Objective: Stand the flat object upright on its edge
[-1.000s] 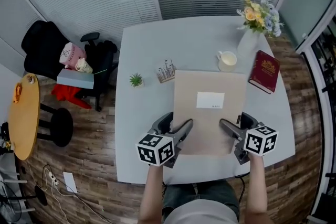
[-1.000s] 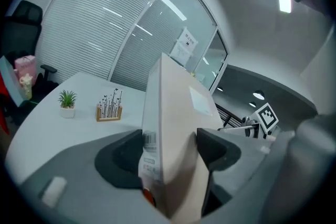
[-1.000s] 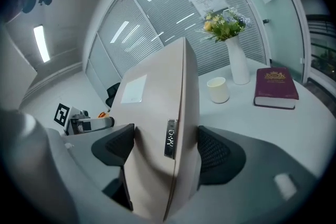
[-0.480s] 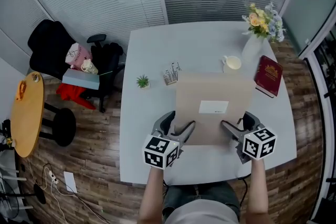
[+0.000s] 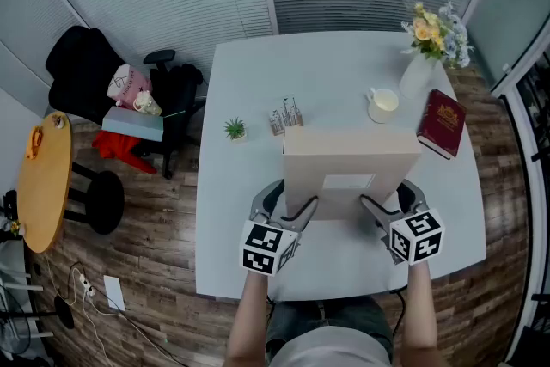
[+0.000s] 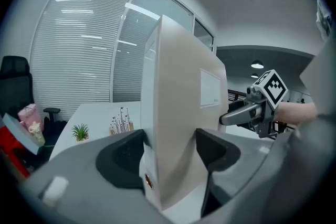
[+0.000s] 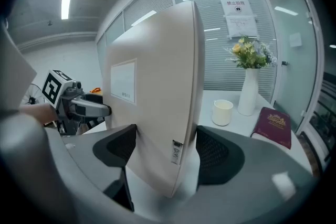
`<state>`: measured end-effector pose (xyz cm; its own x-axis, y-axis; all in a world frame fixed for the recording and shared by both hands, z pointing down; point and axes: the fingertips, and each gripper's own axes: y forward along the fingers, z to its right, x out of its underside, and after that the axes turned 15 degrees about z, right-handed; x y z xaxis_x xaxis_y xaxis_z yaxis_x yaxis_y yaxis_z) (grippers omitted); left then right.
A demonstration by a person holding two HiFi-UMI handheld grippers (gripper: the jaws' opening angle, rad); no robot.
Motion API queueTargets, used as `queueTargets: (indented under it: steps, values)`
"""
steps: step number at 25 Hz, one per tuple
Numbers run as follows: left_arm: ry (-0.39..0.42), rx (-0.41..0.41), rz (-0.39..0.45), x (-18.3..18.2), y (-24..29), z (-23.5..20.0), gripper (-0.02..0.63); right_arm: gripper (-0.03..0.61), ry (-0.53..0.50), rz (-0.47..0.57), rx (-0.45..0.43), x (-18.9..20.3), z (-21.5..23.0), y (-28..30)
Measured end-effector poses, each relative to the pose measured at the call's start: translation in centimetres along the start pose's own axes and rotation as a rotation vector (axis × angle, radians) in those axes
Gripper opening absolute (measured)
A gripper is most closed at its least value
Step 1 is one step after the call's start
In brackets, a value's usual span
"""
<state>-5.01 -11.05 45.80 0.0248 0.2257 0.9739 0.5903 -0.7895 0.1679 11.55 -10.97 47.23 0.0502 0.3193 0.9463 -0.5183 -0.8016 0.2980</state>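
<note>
Two grippers [image 5: 302, 205] [image 5: 371, 205], one beige box [image 5: 348, 155], one mug [image 5: 382, 103], one red book [image 5: 440, 123], one vase [image 5: 415, 75].

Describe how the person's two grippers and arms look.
Both the left gripper and the right gripper have grey bodies with two curved jaws lined with dark pads. Each carries a white cube with black square markers. No cables show. The forearms have no sleeves; the top is light grey.

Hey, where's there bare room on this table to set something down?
The far-left stretch of the table behind the small plant and desk ornament is bare, as is the near strip in front of the beige box. The far-right corner is crowded: cup, flower vase, red book.
</note>
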Motion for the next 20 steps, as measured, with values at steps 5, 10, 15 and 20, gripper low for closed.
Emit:
queueTargets:
  steps: [5, 10, 15, 20]
  values:
    - [0.023, -0.018, -0.003, 0.8, 0.0, -0.5, 0.318, 0.382, -0.059, -0.005, 0.013, 0.2, -0.1, 0.6]
    - [0.039, -0.036, -0.019, 1.5, 0.1, -0.9, 0.316, 0.38, -0.097, -0.008, 0.021, 0.6, -0.1, 1.1]
    - [0.056, -0.049, -0.05, 2.5, 0.1, -1.3, 0.314, 0.379, -0.113, -0.023, 0.028, 1.4, -0.1, 1.5]
    - [0.032, -0.059, -0.038, 3.2, 0.0, -1.3, 0.314, 0.376, -0.126, -0.015, 0.028, 1.8, -0.3, 1.5]
